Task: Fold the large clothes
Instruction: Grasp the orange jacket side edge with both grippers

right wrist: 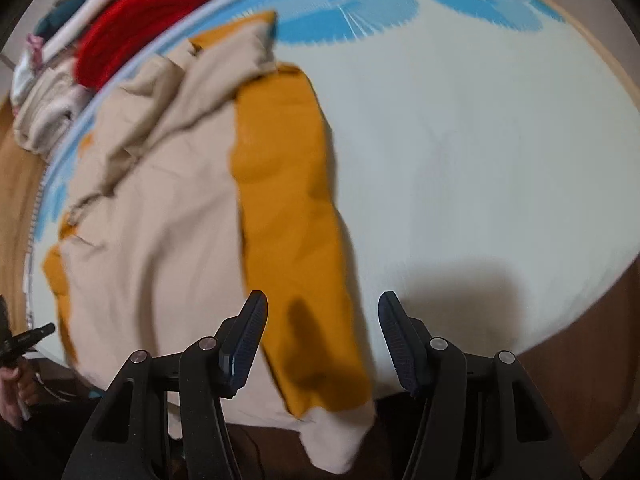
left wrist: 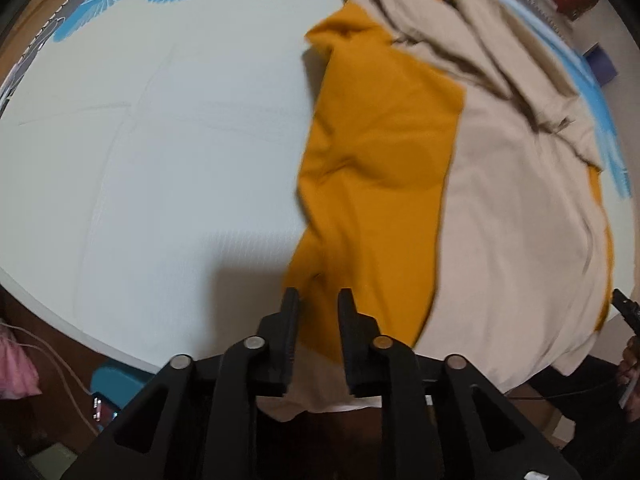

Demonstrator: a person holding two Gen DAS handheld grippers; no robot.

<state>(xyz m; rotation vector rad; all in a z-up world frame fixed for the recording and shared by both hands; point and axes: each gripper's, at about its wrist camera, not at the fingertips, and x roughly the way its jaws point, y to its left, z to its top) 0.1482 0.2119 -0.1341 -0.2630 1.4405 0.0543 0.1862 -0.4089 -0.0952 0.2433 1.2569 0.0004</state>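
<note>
Above the garment (right wrist: pixel 160 220), right claw (right wrist: pixel 322 308) gapes downward.

Red knit (right wrist: pixel 136 28) atop pile beside bed; pink cloth (left wrist: pixel 16 364) on floor.

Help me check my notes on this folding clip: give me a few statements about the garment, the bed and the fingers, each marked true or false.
1. The garment is mustard and beige. True.
2. The garment covers the whole bed sheet. False: a wide stretch of pale sheet beside it lies bare.
3. The right gripper has its fingers spread, nothing pinched between them. True.
4. A red bundle lies on top of the garment. False: it sits beyond the bed's edge, among other piled cloth.
5. The left gripper has its fingers wider apart than the right's. False: its gap is narrower.
</note>
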